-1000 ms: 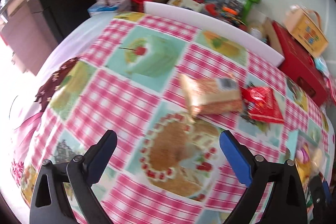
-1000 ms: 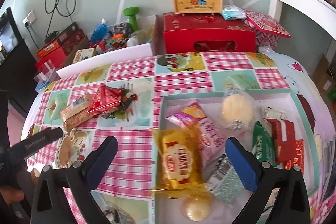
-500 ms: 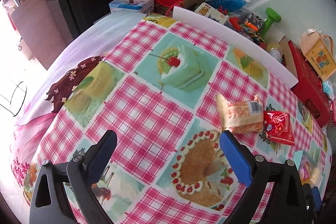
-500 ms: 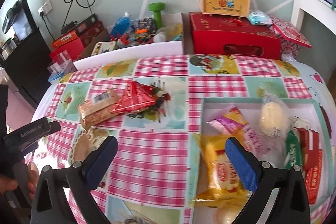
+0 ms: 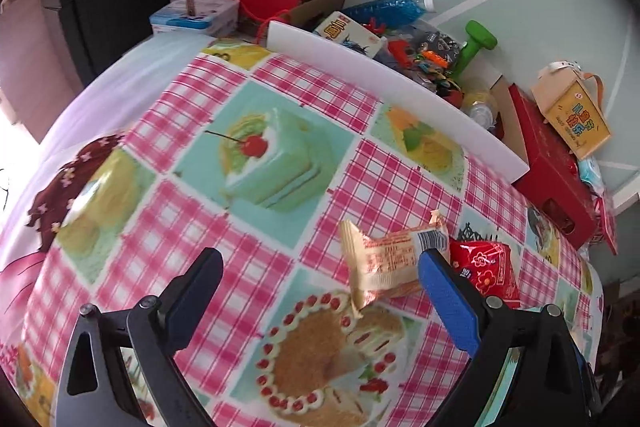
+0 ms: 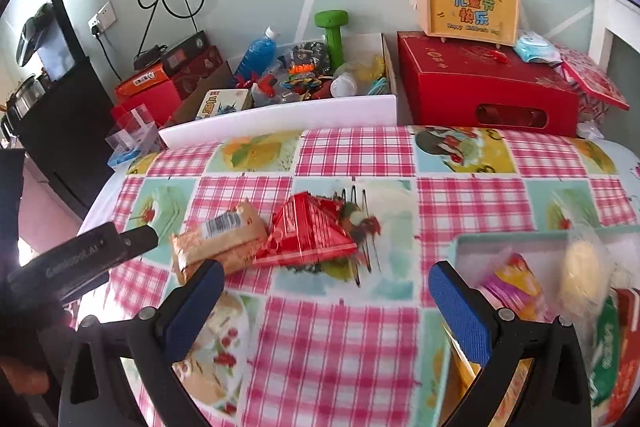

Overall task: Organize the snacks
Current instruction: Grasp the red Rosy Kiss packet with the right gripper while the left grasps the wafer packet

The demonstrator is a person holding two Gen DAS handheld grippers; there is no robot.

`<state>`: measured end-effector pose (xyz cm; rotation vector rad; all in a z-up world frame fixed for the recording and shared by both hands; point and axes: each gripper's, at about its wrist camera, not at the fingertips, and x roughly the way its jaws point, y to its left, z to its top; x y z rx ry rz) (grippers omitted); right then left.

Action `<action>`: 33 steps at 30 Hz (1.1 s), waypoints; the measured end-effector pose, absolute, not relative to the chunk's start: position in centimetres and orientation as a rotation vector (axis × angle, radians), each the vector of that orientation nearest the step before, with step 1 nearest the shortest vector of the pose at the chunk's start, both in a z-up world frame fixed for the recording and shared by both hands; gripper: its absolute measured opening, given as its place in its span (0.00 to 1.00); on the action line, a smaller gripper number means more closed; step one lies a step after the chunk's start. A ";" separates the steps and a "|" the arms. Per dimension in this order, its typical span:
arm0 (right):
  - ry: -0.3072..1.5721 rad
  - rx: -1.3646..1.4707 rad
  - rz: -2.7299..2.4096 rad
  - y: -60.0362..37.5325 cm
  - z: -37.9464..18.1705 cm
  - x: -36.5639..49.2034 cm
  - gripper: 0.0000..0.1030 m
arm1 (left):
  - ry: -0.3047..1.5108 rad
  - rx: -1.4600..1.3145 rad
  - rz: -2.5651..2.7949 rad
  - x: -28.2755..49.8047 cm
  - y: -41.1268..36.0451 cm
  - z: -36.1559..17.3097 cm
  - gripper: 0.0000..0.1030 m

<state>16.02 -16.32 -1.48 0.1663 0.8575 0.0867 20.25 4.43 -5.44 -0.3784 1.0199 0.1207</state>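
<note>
Two wide-open claws, left claw (image 5: 316, 267) and right claw (image 6: 322, 281), hover near tan snack packet (image 5: 390, 261).

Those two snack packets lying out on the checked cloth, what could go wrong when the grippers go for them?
The tan packet and the red packet touch, so a grab at one may drag or pinch the other. Both grippers are open and near the same spot: the left gripper and the right gripper might bump. The box already looks crowded.

The pink-checked, cake-printed plastic cloth (image 5: 168, 211) over the tabletop looks smooth and faintly glossy. The tan crinkled plastic snack wrapper (image 5: 384, 263) and the red foil-like snack packet (image 6: 312, 235) shine, while the yellow wooden handled box (image 6: 468, 7) looks matt.
</note>
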 end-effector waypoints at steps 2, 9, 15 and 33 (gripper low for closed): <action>0.866 0.155 0.079 -16.1 -2.0 17.0 1.00 | 1.034 -0.407 0.108 20.7 4.5 -6.3 0.95; 0.891 0.101 0.073 -15.3 -3.7 20.0 1.00 | 1.063 -0.496 0.049 22.4 4.1 -8.7 0.95; 0.918 0.109 0.079 -14.9 -5.1 21.5 0.90 | 1.076 -0.530 -0.018 23.4 2.7 -9.9 0.95; 0.971 0.161 0.057 -15.8 -7.3 21.7 0.40 | 1.053 -0.582 -0.098 23.8 1.8 -9.8 0.44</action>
